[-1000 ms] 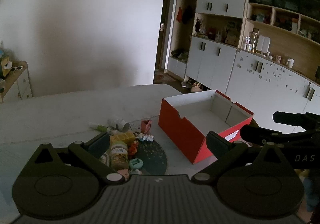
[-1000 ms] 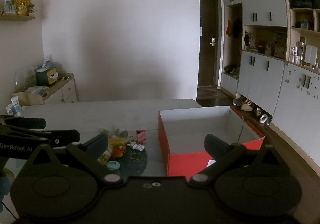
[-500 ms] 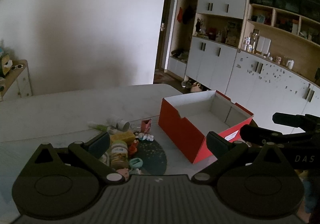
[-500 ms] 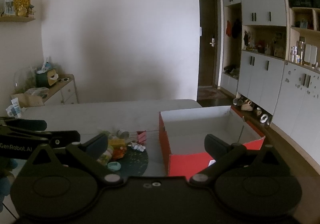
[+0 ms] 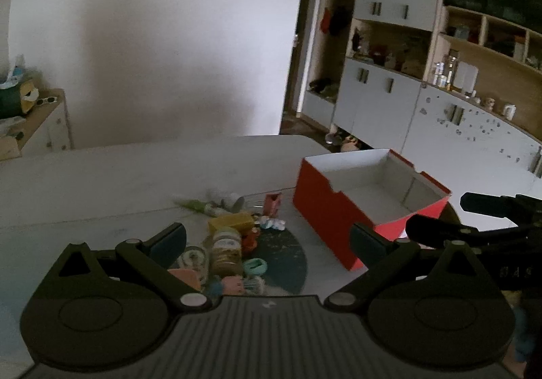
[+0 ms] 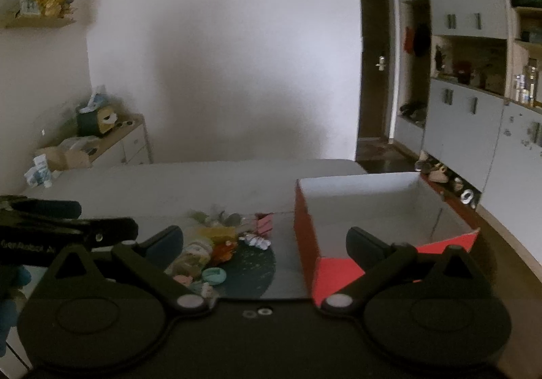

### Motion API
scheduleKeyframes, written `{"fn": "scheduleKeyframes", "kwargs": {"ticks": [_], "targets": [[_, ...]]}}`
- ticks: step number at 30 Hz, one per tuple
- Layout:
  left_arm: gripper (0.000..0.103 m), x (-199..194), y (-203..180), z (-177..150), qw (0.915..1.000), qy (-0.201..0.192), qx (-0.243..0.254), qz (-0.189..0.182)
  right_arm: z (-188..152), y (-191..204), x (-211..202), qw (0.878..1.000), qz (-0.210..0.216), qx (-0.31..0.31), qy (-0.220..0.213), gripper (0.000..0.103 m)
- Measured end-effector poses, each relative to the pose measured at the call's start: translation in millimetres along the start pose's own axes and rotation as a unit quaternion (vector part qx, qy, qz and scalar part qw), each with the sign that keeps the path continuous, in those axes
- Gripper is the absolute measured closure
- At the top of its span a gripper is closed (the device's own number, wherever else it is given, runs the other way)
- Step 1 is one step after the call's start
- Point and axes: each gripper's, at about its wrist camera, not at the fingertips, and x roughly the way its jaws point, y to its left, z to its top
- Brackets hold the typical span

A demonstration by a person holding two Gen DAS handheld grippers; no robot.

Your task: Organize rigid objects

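Observation:
An open red box (image 5: 325, 213) with a white, empty inside stands on the pale table, also in the right wrist view (image 6: 306, 236). Left of it lies a pile of small objects around a dark round mat (image 5: 284, 260): a jar (image 5: 226, 252), a yellow block (image 5: 231, 221), a small pink box (image 5: 272, 203), a teal ring (image 5: 255, 266). The pile shows in the right wrist view too (image 6: 216, 243). My left gripper (image 5: 267, 238) is open and empty above the pile. My right gripper (image 6: 264, 241) is open and empty, near the box's front corner.
The pale table (image 5: 118, 182) reaches back to a white wall. White cabinets and wooden shelves (image 5: 440, 101) line the right side. A low sideboard (image 6: 111, 141) with clutter stands at the far left. Each gripper shows at the edge of the other's view.
Both grippers have shifted slightly; the pile and box sit a little differently in view. Both stay open and nothing was picked up.

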Motion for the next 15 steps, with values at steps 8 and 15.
{"fn": "scheduleKeyframes", "kwargs": {"ticks": [8, 15], "targets": [[0.000, 22.4, 19.8, -1.3, 0.9995, 0.017, -0.020, 0.020, 2.6, 7.6, 28.6, 0.999, 0.040, -0.021, 0.022, 0.000], [0.000, 54.6, 40.6, -4.2, 0.9972, 0.046, -0.048, 0.036, 2.3, 9.3, 54.7, 0.994, 0.079, -0.044, 0.055, 0.000]]}}
